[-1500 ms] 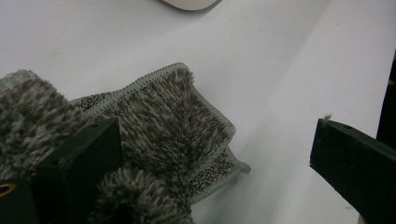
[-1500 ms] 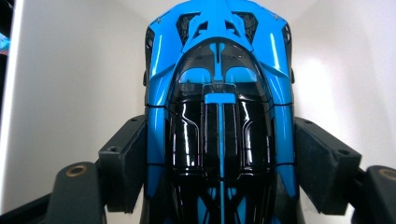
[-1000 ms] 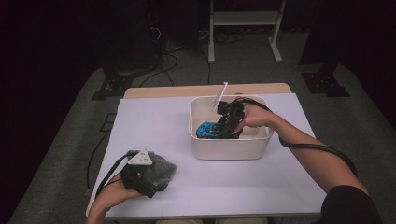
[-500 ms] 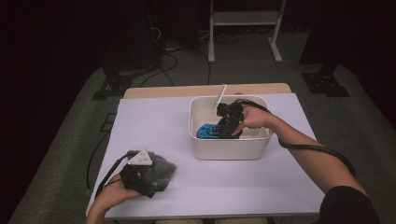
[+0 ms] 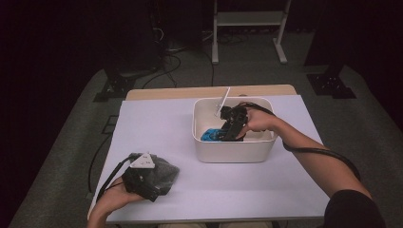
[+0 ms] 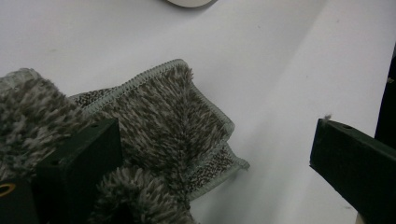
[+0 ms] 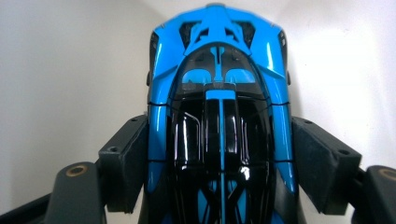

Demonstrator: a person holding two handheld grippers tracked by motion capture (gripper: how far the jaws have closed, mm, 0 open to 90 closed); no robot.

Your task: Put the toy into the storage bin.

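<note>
A blue and black toy car lies inside the white bin, where its blue body shows by the left wall. My right gripper reaches down into the bin. Its jaws have just been closing, and both pads now press on the car's sides. Near the table's front left corner lies a grey fluffy cloth, crumpled. My left gripper rests on it with the jaws wide apart. One jaw sits on the cloth and the other over bare table, so the left gripper holds nothing.
A white stick-like piece leans out over the bin's back rim. The table's lilac cover ends at a wooden strip at the back. Dark floor with cables and stand legs lies beyond.
</note>
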